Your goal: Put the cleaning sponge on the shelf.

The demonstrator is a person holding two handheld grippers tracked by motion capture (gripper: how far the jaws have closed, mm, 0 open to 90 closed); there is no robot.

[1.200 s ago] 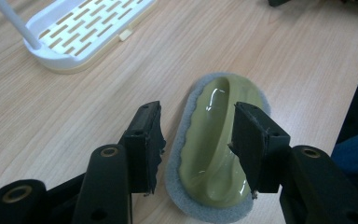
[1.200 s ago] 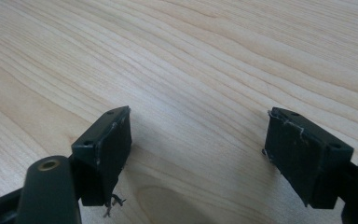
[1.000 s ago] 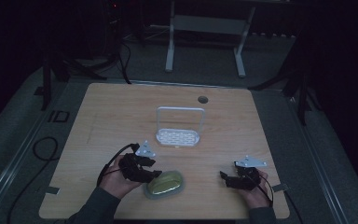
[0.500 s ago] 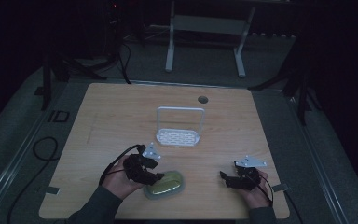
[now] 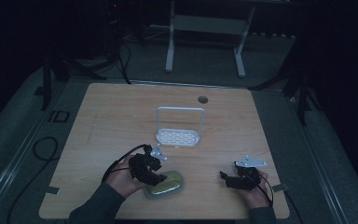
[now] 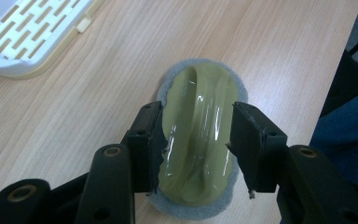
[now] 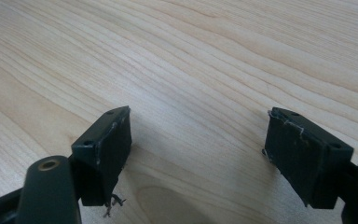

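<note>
left tool [image 6: 196, 140]: jaws parted, angled down | right tool [image 7: 196, 154]: jaws wide apart, low over table

Oval scrubbing pad [image 6: 198, 135] with a glossy olive-green plastic top, moulded into a raised lengthwise grip ridge, over a grey felt-like base that shows as a rim all round. It lies flat on the light wooden tabletop [image 6: 270, 56], directly between the spread black jaws of the left gripper [image 6: 196, 144], its long axis running away from the gripper, well left of the right gripper [image 5: 235, 179].
</note>
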